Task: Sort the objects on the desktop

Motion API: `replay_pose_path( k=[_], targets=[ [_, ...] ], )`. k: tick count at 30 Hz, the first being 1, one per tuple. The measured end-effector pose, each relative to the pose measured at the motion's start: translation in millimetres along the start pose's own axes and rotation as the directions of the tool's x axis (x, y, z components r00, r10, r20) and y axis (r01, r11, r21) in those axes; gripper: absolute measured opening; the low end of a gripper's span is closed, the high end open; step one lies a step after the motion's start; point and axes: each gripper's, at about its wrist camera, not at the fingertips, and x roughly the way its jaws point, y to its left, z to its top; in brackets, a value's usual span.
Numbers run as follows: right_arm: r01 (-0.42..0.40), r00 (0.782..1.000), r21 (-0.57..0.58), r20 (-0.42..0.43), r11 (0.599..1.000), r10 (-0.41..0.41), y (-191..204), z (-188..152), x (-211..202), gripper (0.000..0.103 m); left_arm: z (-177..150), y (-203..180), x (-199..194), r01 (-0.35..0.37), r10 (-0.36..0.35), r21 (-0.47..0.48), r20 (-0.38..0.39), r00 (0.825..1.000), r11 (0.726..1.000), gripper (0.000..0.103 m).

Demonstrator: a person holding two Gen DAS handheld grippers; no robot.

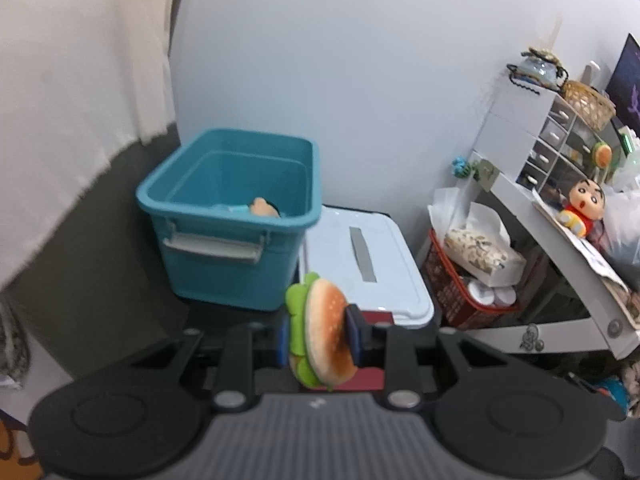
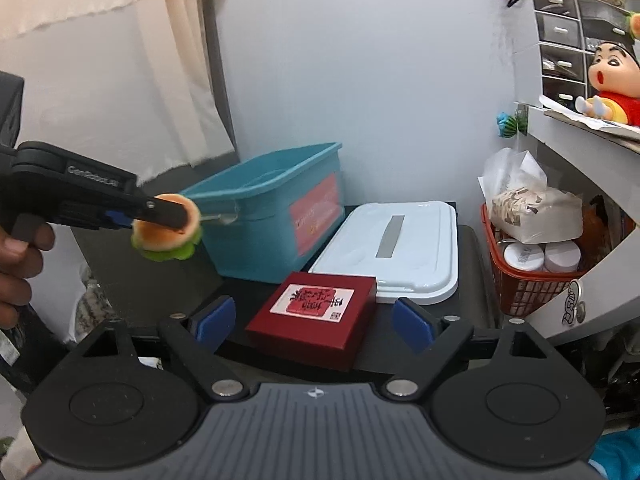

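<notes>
My left gripper (image 1: 320, 334) is shut on a plush hamburger toy (image 1: 326, 332), held on edge in the air in front of the teal bin (image 1: 236, 216). In the right wrist view the same toy (image 2: 168, 232) hangs in the left gripper (image 2: 168, 216), just left of the bin (image 2: 276, 208). The bin holds a peach-coloured toy (image 1: 264, 206). My right gripper (image 2: 312, 324) is open and empty, its blue pads either side of a red box (image 2: 314, 314) on the black surface.
A white lid (image 2: 394, 246) lies flat to the right of the bin. A red basket (image 2: 528, 276) with a tissue pack and jars sits under a white shelf (image 2: 580, 148). A Shin-chan doll (image 2: 614, 80) and small drawers stand on the shelf.
</notes>
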Motion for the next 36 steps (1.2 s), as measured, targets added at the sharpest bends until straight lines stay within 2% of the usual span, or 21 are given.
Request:
replay_pose_path(
  k=[7, 14, 21, 36],
  targets=[
    [-0.029, 0.999, 0.007, 0.016, 1.000, 0.029, -5, 2, -6, 0.090, 16, -6, -19, -0.062, 0.061, 0.041, 0.024, 0.998, 0.997, 0.031],
    [-0.051, 0.998, -0.017, 0.032, 0.999, 0.052, -2, 4, -15, 0.090, 33, -14, -26, -0.089, 0.087, 0.060, 0.038, 0.996, 0.994, 0.031],
    [-0.087, 0.996, 0.014, 0.003, 0.996, 0.087, -5, 2, -11, 0.090, 54, -18, -26, -0.114, 0.112, 0.048, 0.051, 0.992, 0.992, 0.031],
    [-0.102, 0.994, 0.029, -0.026, 0.994, 0.103, -9, -1, -4, 0.090, 85, -29, -23, -0.158, 0.152, 0.099, 0.065, 0.986, 0.982, 0.031]
  ],
)
